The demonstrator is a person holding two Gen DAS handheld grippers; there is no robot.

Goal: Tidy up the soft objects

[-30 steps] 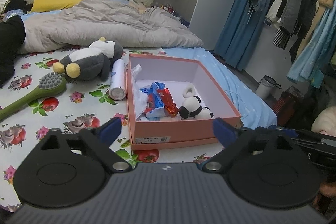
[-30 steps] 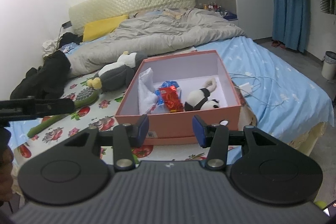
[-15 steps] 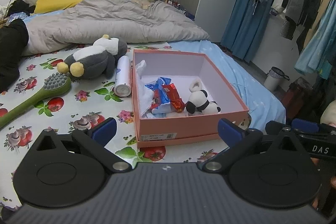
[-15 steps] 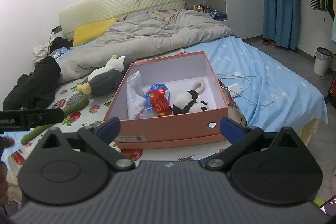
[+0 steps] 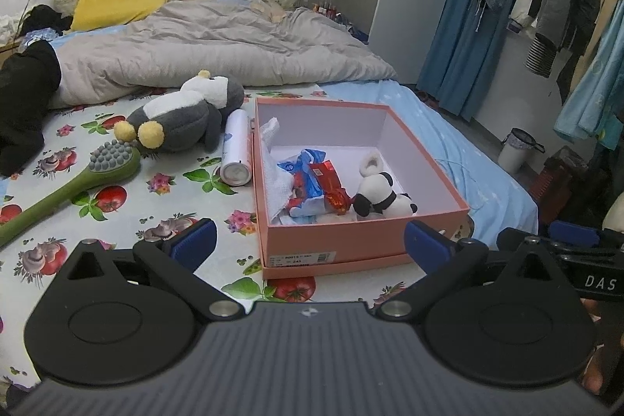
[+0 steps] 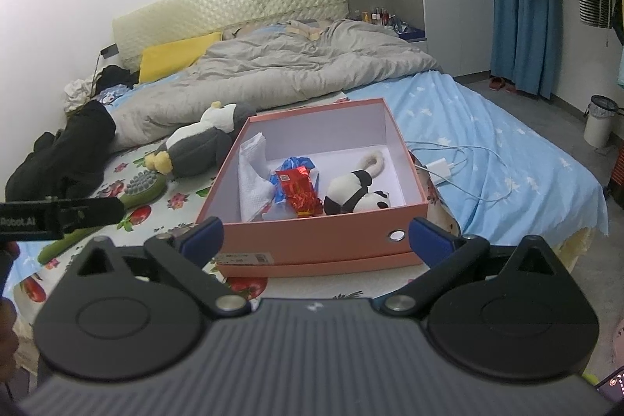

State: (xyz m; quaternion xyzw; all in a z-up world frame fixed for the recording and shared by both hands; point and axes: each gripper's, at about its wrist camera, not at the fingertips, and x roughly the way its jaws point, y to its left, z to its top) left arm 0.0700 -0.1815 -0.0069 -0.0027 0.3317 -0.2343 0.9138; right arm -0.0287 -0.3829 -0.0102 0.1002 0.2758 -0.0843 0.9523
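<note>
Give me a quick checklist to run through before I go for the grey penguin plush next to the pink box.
1. Left tool open and holding nothing: ok.
2. Right tool open and holding nothing: ok.
3. Penguin plush out in the open on the flowered sheet, nothing lying on top of it: ok.
4. Room in the pink box: ok; the back half of its floor is bare, with the panda toy and the red packet toward the front.
5. Green brush clear of the penguin: not ok; its head lies right by the yellow feet.
6. White can clear of the penguin: cannot tell; it lies close beside it.
</note>
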